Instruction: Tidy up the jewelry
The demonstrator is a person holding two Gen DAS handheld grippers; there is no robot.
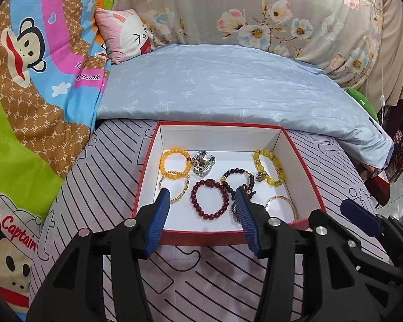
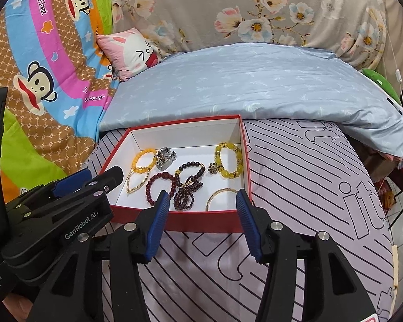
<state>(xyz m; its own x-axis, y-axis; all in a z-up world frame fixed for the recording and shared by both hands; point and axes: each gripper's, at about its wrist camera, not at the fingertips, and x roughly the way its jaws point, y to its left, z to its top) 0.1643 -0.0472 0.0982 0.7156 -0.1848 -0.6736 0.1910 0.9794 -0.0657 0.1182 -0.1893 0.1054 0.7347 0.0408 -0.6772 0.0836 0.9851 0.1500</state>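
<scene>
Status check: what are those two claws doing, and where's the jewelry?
Left gripper, right gripper open, empty. Bracelets lie in red box. Nothing in the way.

Box (image 1: 303, 161): red card, matt white inside | dark red bracelet (image 1: 209, 200): glossy beads | bangle (image 1: 282, 204): smooth polished metal | clasp piece (image 1: 202, 163): shiny metal | gripper pads (image 2: 158, 222): ribbed blue rubber | striped sheet (image 2: 295, 187): matt cloth | far blue quilt (image 1: 228, 86): satiny cloth

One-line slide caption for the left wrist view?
Open left gripper hovers above the red box of beaded bracelets, including a dark red one, on a striped bedsheet.
</scene>
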